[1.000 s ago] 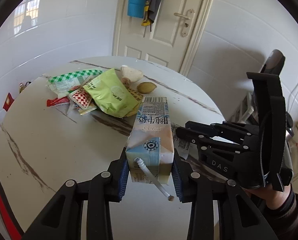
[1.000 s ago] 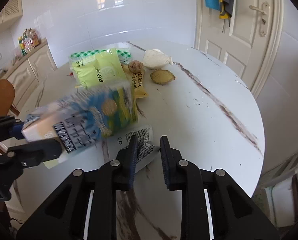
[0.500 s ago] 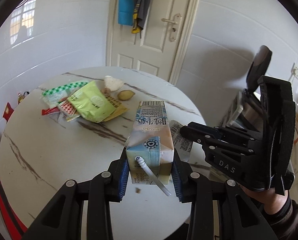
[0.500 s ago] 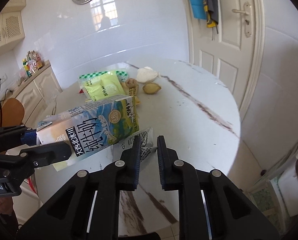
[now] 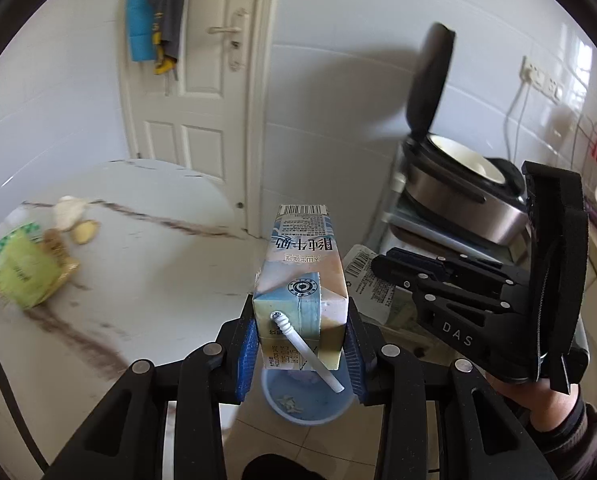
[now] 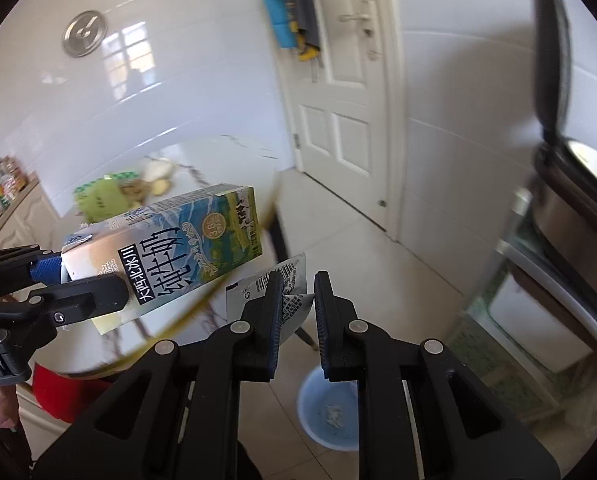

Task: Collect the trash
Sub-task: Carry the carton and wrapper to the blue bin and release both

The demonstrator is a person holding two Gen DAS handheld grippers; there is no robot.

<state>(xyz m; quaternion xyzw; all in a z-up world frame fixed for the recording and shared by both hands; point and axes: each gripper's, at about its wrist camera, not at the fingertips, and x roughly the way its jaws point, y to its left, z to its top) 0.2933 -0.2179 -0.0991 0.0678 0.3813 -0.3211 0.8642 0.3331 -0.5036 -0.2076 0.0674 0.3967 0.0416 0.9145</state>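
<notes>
Left gripper [image 5: 300, 354]: blue pads clamped on both sides of the milk carton [image 5: 302, 280], at its top end. The carton is carried in the air, lying along the fingers, barcode end pointing away. A white straw [image 5: 308, 354] sticks out of its top, angled back toward the camera.

Right gripper [image 6: 296, 320]: the silver wrapper [image 6: 276, 296] with a barcode is between the pads, flat against the left pad; a gap shows toward the right pad, so I cannot tell whether it is actually pinched. The jaws are narrow.

Blue bin [image 6: 328, 410] — on the tiled floor, directly below and just ahead of both grippers; some scraps are inside.

Table [image 5: 150, 264] — off to the left of the grippers, with a green packet [image 5: 24, 276] and other blurred litter on it.
</notes>
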